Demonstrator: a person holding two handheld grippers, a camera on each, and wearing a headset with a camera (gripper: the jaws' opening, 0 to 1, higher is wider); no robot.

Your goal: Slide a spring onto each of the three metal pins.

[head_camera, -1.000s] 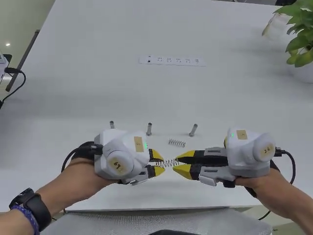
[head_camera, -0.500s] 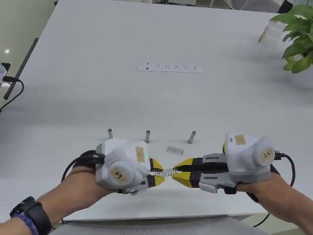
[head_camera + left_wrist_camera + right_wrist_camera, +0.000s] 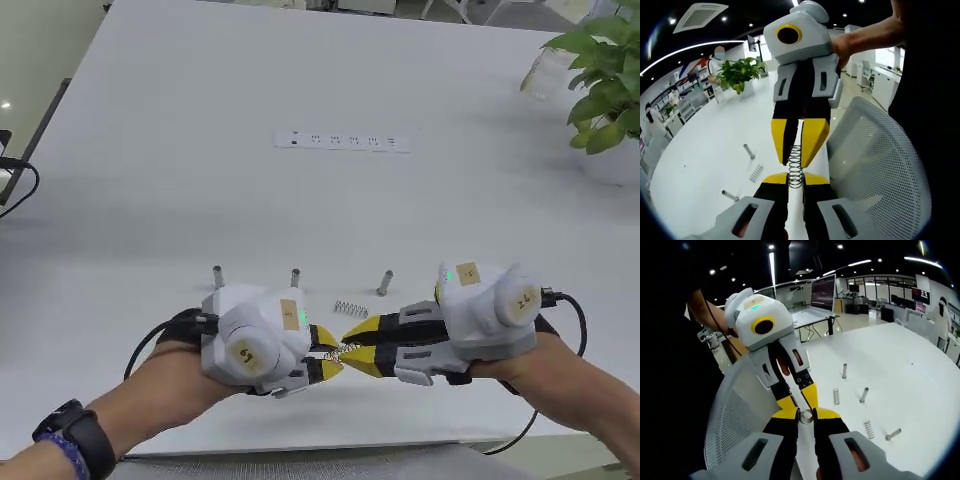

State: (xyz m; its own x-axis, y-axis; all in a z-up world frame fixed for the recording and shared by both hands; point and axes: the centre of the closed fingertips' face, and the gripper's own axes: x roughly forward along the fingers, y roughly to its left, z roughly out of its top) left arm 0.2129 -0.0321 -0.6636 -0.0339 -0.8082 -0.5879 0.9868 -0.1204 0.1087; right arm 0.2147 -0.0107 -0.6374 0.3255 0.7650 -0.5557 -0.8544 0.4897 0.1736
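Three short metal pins stand bare on the white table: left pin [image 3: 217, 272], middle pin [image 3: 295, 277], right pin [image 3: 385, 283]. A loose spring [image 3: 350, 308] lies between the middle and right pins. Just in front of them my two grippers meet tip to tip. The left gripper [image 3: 322, 353] [image 3: 795, 179] is shut on one end of a small spring [image 3: 341, 349] [image 3: 796, 165]. The right gripper [image 3: 356, 345] [image 3: 806, 414] is shut around the spring's other end [image 3: 806, 416], whose round opening faces the right gripper view. Two loose springs [image 3: 836, 396] [image 3: 869, 429] lie among the pins in that view.
A white power strip [image 3: 342, 141] lies far back at the table's middle. A potted plant [image 3: 605, 75] stands at the back right. The table's front edge [image 3: 330, 440] runs just below my hands, and a mesh chair back [image 3: 875, 170] sits beside it.
The right gripper has come left until its tips meet the left gripper's, and its jaws have narrowed onto the spring's free end. The head camera has tilted a little.
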